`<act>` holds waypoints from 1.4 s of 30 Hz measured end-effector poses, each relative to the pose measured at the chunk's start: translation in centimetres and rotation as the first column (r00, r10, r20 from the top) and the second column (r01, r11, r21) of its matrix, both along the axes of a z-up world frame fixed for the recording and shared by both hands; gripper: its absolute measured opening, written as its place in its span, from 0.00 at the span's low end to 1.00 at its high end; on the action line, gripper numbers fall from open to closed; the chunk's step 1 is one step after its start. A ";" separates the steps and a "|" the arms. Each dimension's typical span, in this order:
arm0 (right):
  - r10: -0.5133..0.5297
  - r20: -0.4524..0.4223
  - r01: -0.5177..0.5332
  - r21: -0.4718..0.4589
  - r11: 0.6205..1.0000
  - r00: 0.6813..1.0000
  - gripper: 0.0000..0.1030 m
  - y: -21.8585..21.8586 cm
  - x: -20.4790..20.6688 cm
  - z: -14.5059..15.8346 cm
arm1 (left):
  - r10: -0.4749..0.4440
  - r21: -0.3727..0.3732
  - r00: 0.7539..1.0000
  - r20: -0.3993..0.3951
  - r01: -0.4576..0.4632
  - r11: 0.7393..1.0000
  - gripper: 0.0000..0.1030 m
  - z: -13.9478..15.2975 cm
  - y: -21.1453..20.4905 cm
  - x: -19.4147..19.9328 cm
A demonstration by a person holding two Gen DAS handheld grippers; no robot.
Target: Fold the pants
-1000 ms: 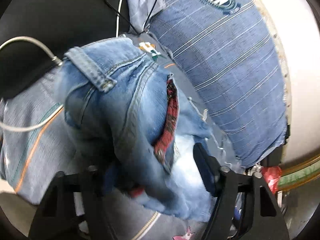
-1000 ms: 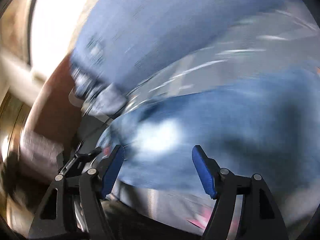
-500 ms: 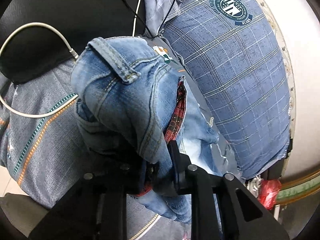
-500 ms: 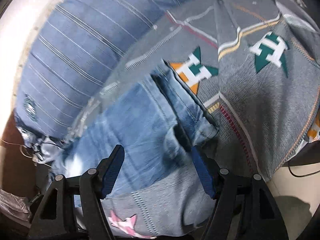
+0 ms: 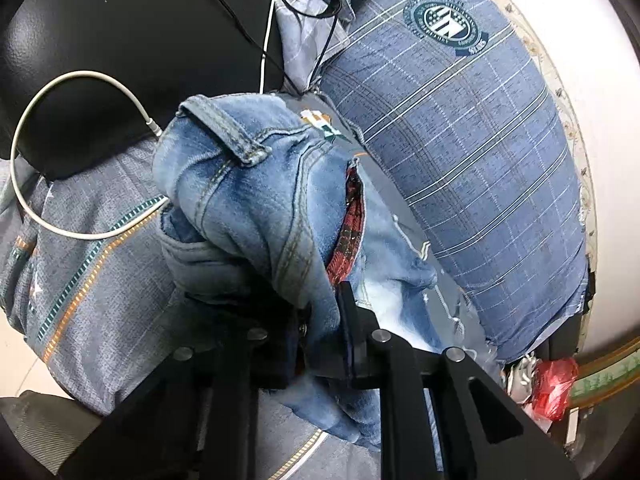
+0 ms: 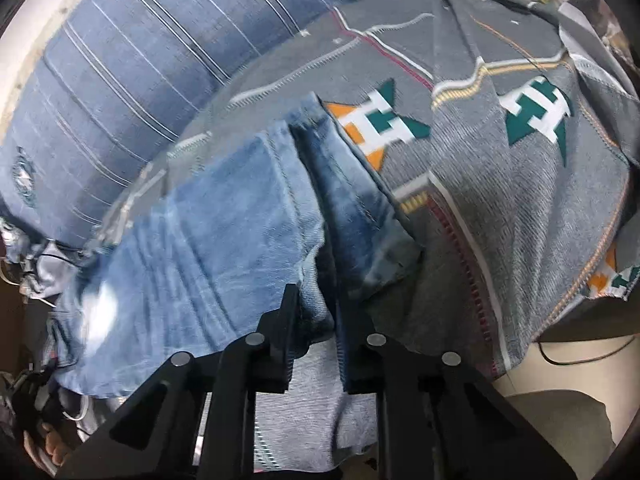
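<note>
With both claws pinching denim, the jeans (image 5: 256,208) lie on the blanket (image 6: 500,208), bunched ahead of the left claw (image 5: 320,336), whose jaws clamp the waistband, belt loop (image 5: 224,136) beyond. The right claw (image 6: 316,316) nips a leg hem between nearly closed jaws. Judged purpose: two held ends allow lifting and aligning for the fold. A pillow (image 5: 472,152) lies right of the left claw.

the blue checked pillow (image 5: 472,152) walls off the far side of the grey patterned blanket (image 6: 520,208), lying just beside the jeans (image 5: 264,208). a white cable (image 5: 52,120) loops across the blanket near the waistband. dark wires (image 5: 316,4) tangle at the pillow's end. bare blanket beside the denim offers passage.
</note>
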State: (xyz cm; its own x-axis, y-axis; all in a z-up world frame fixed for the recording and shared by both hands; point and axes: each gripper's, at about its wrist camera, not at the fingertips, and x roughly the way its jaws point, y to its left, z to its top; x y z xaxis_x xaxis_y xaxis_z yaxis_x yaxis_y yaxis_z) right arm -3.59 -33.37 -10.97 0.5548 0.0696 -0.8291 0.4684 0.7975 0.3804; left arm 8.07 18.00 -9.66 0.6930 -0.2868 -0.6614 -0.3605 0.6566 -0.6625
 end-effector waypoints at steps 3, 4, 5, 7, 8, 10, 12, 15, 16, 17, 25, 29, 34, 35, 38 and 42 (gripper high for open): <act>0.017 0.063 -0.017 -0.006 1.000 0.998 0.13 -1.5 1.1 2.3 | 0.007 -0.017 1.000 0.004 -0.006 1.000 0.15 0.2 0.1 0.4; 0.014 0.083 -0.014 0.009 1.000 0.996 0.13 -2.4 1.9 3.1 | -0.002 -0.029 1.000 0.001 0.002 1.000 0.15 0.4 0.1 0.9; 0.017 0.106 -0.020 0.029 0.999 0.994 0.13 -3.2 2.7 3.8 | -0.019 -0.037 1.000 0.008 0.019 0.999 0.15 0.9 -0.1 1.4; 0.022 0.157 -0.031 0.060 0.998 0.987 0.13 -5.1 3.9 5.5 | -0.044 -0.055 0.997 0.062 0.047 0.997 0.15 2.5 -0.2 2.0; 0.020 0.184 -0.033 0.065 0.997 0.983 0.13 -5.8 3.9 6.4 | -0.052 -0.066 0.995 0.083 0.058 0.996 0.14 3.0 -0.3 2.2; 0.045 0.268 -0.055 0.030 0.998 0.962 0.13 -6.4 3.4 9.0 | -0.075 -0.084 0.987 0.145 0.088 0.993 0.14 4.5 -0.3 2.6; 0.066 0.297 -0.056 -0.042 0.998 0.952 0.13 -6.1 2.4 10.6 | -0.097 -0.066 0.982 0.161 0.109 0.992 0.14 4.9 -0.7 2.1; 0.080 0.217 -0.061 -0.090 0.994 0.973 0.14 -5.4 2.5 8.5 | -0.121 0.017 0.990 0.074 0.120 0.993 0.15 2.2 -1.6 0.8; 0.077 0.142 -0.067 -0.075 0.995 0.987 0.14 -5.5 2.6 6.2 | -0.127 0.004 0.992 0.004 0.127 0.992 0.15 0.5 -1.6 0.7; 0.070 0.094 -0.066 -0.045 0.997 0.993 0.14 -5.6 2.7 4.7 | -0.133 -0.044 0.988 -0.081 0.130 0.991 0.15 -1.5 -1.5 0.7; 0.082 0.138 -0.088 0.035 0.996 0.987 0.58 -5.8 2.3 4.9 | -0.125 -0.105 0.983 -0.137 0.111 0.988 0.40 -3.2 0.2 0.6; 0.104 0.104 -0.104 0.002 0.995 0.989 0.58 -6.0 8.0 5.8 | -0.133 -0.075 0.981 -0.139 0.123 0.990 0.40 -3.3 -0.6 0.6; 0.109 -0.011 -0.109 -0.020 0.994 0.994 0.16 -5.7 12.8 1.4 | -0.134 0.000 0.982 -0.137 0.135 0.991 0.40 -3.0 -1.1 0.7; 0.112 -0.019 -0.112 -0.021 0.993 0.994 0.10 -5.5 12.8 0.8 | -0.130 0.015 0.983 -0.131 0.133 0.991 0.40 -2.8 -0.9 0.7; 0.100 0.083 -0.098 -0.033 0.995 0.991 0.02 -5.9 11.8 3.0 | -0.126 0.014 0.990 -0.070 0.127 0.992 0.38 -2.0 -0.7 0.3; 0.090 0.225 -0.071 -0.092 0.993 0.970 0.02 -5.8 11.3 5.7 | -0.137 0.040 0.990 -0.037 0.138 0.990 0.38 -1.7 -1.2 0.3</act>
